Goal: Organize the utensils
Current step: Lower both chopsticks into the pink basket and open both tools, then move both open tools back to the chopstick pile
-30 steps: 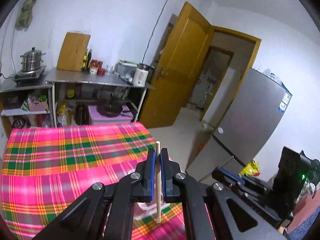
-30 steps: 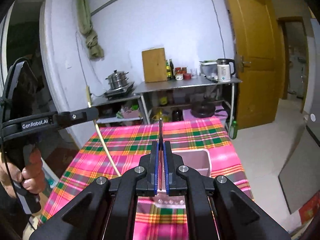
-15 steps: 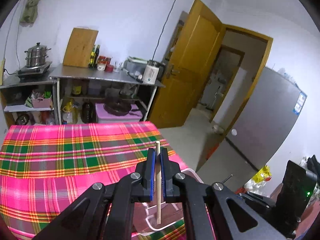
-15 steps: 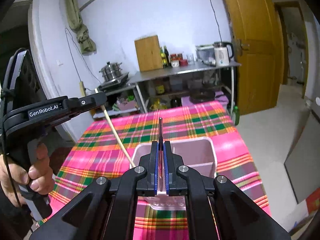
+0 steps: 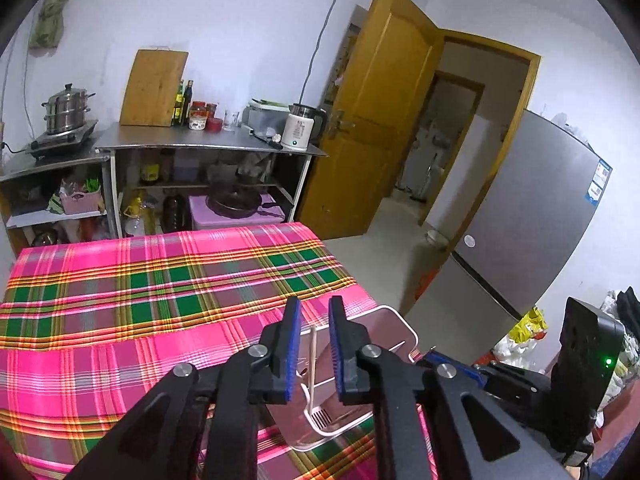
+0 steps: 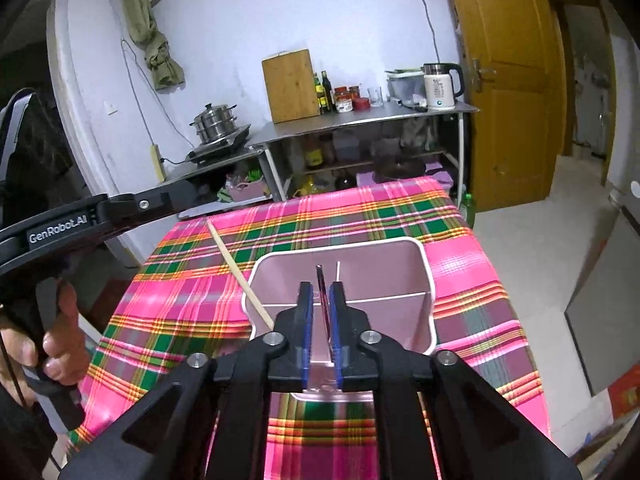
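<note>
A pink plastic utensil holder (image 6: 424, 264) with inner dividers stands on the plaid table; it also shows in the left wrist view (image 5: 396, 320). My left gripper (image 5: 315, 316) is open above it, and a wooden chopstick (image 5: 313, 354) stands loose between its pads, leaning into the holder. The same chopstick (image 6: 240, 276) slants from the left gripper down to the holder in the right wrist view. My right gripper (image 6: 321, 300) stands slightly open over the holder, with a thin dark utensil (image 6: 321, 288) between its pads, not clamped.
The table wears a pink and green plaid cloth (image 5: 160, 280). Behind it stand a steel shelf unit (image 5: 208, 148) with a kettle, jars, cutting board and steamer pot. A yellow door (image 5: 384, 120) and grey fridge (image 5: 532, 220) are to the right.
Both grippers moved down over the holder. The left gripper opened and released the chopstick, which dropped lower. The right gripper's jaws parted around the dark utensil.
</note>
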Demonstrator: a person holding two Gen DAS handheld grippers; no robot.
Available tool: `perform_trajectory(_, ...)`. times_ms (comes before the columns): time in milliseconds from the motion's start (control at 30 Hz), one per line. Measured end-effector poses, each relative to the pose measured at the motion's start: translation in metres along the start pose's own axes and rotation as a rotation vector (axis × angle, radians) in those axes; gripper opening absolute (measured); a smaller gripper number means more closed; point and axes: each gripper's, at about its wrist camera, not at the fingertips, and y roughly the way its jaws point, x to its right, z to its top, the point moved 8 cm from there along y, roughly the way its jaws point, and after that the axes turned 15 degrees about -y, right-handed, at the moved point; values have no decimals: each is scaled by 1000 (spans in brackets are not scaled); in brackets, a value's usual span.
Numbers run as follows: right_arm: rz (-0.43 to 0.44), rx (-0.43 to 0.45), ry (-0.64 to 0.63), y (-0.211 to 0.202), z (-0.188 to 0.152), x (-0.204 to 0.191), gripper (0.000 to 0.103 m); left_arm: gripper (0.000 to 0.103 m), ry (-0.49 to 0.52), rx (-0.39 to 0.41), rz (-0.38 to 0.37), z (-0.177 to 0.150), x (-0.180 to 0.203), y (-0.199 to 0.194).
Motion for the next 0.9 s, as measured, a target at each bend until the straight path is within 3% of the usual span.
perform_trajectory(233,-52,46,3,-27,5,3,14,18,7,58,11,6,-6,-41)
perform_trajectory(433,-35,95,18,-55,1,-9,14,18,-12,90,41,-5,-28,-77)
perform_trajectory(633,24,95,-7,-64,-16,-42,14,18,-56,71,90,-43,-65,-96)
perform_trajectory(900,107,-9,-50,-43,-67,-88,14,18,-111,-32,151,-121,-111,-93)
